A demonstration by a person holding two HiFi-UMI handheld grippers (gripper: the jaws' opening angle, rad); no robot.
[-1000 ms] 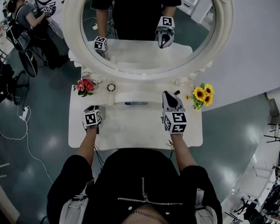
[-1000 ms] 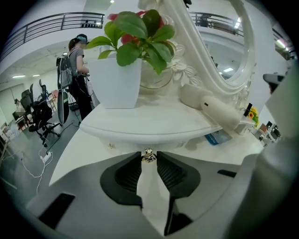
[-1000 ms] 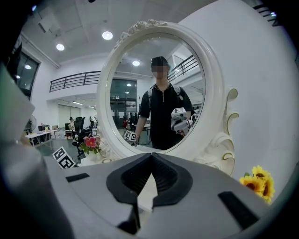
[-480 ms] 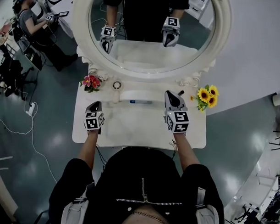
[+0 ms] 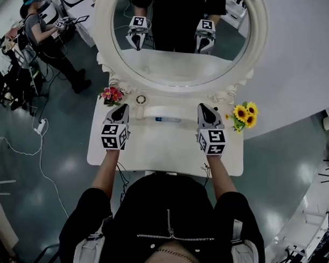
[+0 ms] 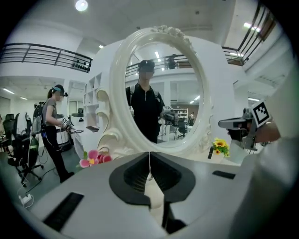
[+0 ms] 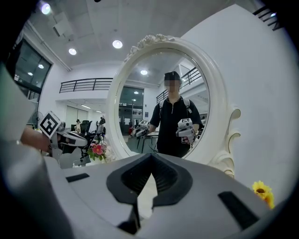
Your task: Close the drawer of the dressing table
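A: Far left?
B: A person (image 5: 43, 29) stands at another station, well apart from the dressing table (image 5: 164, 152).

A: Worktop, left end?
B: Pink flowers (image 5: 112, 94) sit at the back corner, below the mirror (image 5: 104, 40) frame. A small round item (image 5: 140, 99) is just beside them. I cannot identify it.

A: Left gripper?
B: The left gripper (image 5: 121, 108) is held above the left part of the worktop. It points at the mirror and is near the flowers. Its jaws are fully together with nothing between them.

A: Centre?
B: A blue stick-like item (image 5: 167, 120) lies along the back, between the two grippers.

A: Right gripper?
B: The right gripper (image 5: 203, 107) is above the right part, on the same heading and roughly level with the left one. Its jaws meet at the tips and hold nothing.

A: Right end?
B: Sunflowers (image 5: 244, 115) sit at the back right corner, near the right gripper but not touching it.

A: Drawer?
B: The table stands directly before the person, with its front edge close to the torso. The worktop hides the drawer from above, and both gripper views face the mirror. I cannot tell whether it is fully in.
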